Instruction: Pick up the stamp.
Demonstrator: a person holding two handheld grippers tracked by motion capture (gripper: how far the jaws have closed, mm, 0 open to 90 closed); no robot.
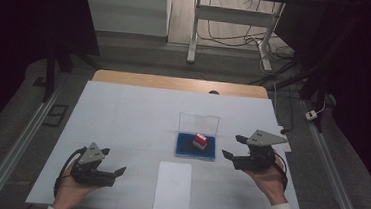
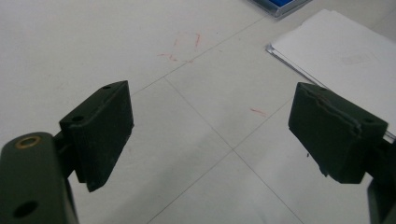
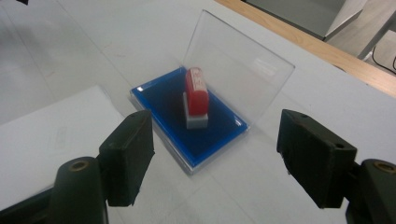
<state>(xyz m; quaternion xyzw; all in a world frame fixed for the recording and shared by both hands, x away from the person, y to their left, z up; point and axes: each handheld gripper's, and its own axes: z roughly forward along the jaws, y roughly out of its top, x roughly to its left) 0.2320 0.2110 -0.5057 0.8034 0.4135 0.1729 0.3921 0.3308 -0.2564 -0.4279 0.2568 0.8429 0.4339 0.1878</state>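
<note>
A red stamp [image 1: 200, 141] [image 3: 196, 95] with a grey base stands on the blue ink pad [image 1: 186, 145] [image 3: 212, 135], whose clear lid [image 1: 199, 123] [image 3: 236, 63] is raised behind it. My right gripper [image 1: 233, 146] [image 3: 215, 151] hovers just right of the pad, open, with nothing between its jaws. My left gripper [image 1: 119, 170] [image 2: 210, 135] rests at the near left of the table, open and empty, pointing toward a white sheet of paper [image 1: 173, 186] [image 2: 345, 56].
A white mat [image 1: 122, 114] covers the table, with a wooden edge [image 1: 180, 83] at the far side. Faint red marks [image 2: 180, 49] sit on the mat ahead of the left gripper. Beyond the table stand a white desk frame [image 1: 230, 23] and floor cables [image 1: 239, 38].
</note>
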